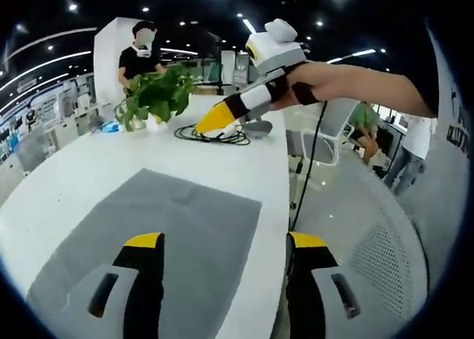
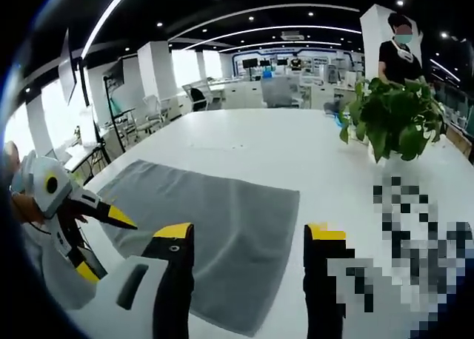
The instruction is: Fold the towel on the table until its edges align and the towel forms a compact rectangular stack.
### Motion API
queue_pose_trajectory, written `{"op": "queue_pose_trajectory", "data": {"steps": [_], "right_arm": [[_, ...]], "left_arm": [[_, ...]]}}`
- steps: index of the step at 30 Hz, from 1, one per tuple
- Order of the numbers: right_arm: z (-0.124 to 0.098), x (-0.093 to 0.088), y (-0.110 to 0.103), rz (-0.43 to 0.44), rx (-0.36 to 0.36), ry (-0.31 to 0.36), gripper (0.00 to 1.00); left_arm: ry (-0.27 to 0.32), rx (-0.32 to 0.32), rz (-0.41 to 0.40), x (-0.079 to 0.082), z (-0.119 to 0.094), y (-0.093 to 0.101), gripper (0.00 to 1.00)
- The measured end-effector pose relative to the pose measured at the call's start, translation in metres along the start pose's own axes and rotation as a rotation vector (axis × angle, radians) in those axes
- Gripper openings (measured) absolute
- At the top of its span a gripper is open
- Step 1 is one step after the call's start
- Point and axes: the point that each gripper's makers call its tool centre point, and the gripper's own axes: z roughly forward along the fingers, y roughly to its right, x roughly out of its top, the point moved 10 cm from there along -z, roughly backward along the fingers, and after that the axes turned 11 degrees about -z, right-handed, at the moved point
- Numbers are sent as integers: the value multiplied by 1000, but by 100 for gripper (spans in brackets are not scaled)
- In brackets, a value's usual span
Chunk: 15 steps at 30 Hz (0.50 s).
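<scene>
Towel: grey towel (image 1: 159,243) lies flat and spread in a single layer on the white table (image 1: 89,169); in the left gripper view it lies ahead of and under the left jaw, with its right edge close to the table edge between the two jaws.
Towel, other side: in the right gripper view the towel (image 2: 215,228) reaches from ahead of the left jaw to the gap between the jaws; its near corner lies between the jaw tips.
Left tongs: left gripper (image 1: 226,239) jaws wide apart, nothing between them, above the towel's near end. Also seen in the right gripper view (image 2: 104,243), left of the towel, jaws parted.
Right tongs: right gripper (image 2: 250,230) jaws wide apart, holding nothing, above the towel edge. In the left gripper view it (image 1: 215,118) hangs over the far part of the table beyond the towel, held by a hand (image 1: 311,84); its jaw gap cannot be told there.
Beyond towel: potted plant (image 1: 155,95), coiled black cable (image 1: 211,135).
Background: person (image 1: 141,54) standing behind the plant.
</scene>
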Motion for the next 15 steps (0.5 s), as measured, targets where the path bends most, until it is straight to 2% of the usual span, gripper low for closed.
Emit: {"op": "queue_pose_trajectory", "data": {"steps": [2, 6, 9, 11, 15], "right_arm": [[0, 0, 5, -5, -2, -1, 58], [1, 1, 9, -14, 0, -5, 58], [1, 2, 13, -22, 3, -6, 58], [1, 4, 16, -27, 14, 4, 57], [5, 7, 20, -42, 29, -1, 56]], "left_arm": [[-11, 1, 41, 7, 7, 3, 69], [13, -49, 31, 18, 20, 13, 68], [2, -77, 58, 23, 29, 19, 67], [22, -102, 44, 27, 34, 23, 65], [28, -116, 49, 34, 44, 28, 64]]}}
